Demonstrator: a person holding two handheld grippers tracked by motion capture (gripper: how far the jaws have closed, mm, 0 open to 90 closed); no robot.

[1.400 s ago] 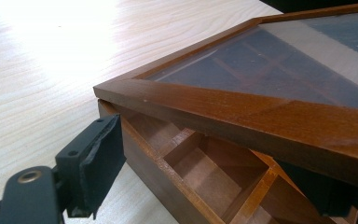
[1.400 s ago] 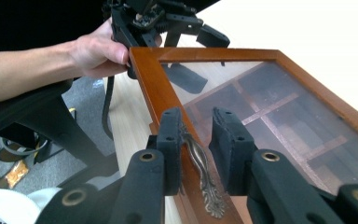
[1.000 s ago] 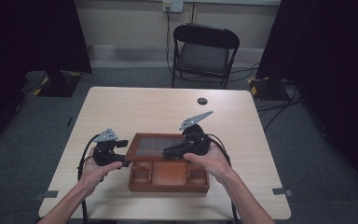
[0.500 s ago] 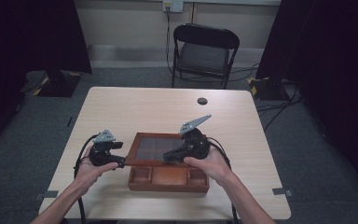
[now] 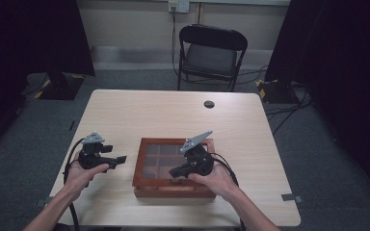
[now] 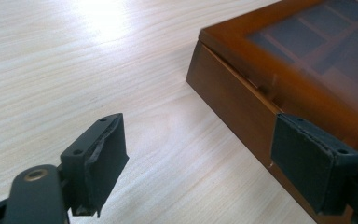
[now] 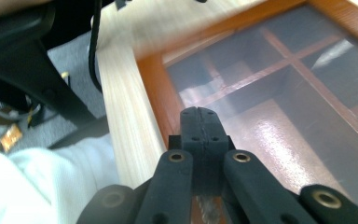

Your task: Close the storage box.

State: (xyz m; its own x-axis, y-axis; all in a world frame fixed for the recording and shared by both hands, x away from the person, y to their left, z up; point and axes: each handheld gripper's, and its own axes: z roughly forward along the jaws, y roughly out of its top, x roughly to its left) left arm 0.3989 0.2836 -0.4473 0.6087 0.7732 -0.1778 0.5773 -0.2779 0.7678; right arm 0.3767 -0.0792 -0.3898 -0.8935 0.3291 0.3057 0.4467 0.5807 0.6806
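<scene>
You have bare table [image 5: 164, 115] across the whole far half, broken only by 1 small dark round thing [image 5: 209, 104], probably a cap, near the far edge. The wooden box [image 5: 171, 185] blocks the middle of the near edge. Your left gripper [image 5: 115, 160] has a clear gap between it and the box's left wall. Your right gripper [image 5: 176, 172] sits over the glass lid [image 7: 279, 98], jaws together.

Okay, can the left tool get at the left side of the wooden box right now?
Probably yes. The left tool is open beside the wooden box, its jaws standing apart and aimed at the box's near side wall, with bare table between them.
</scene>
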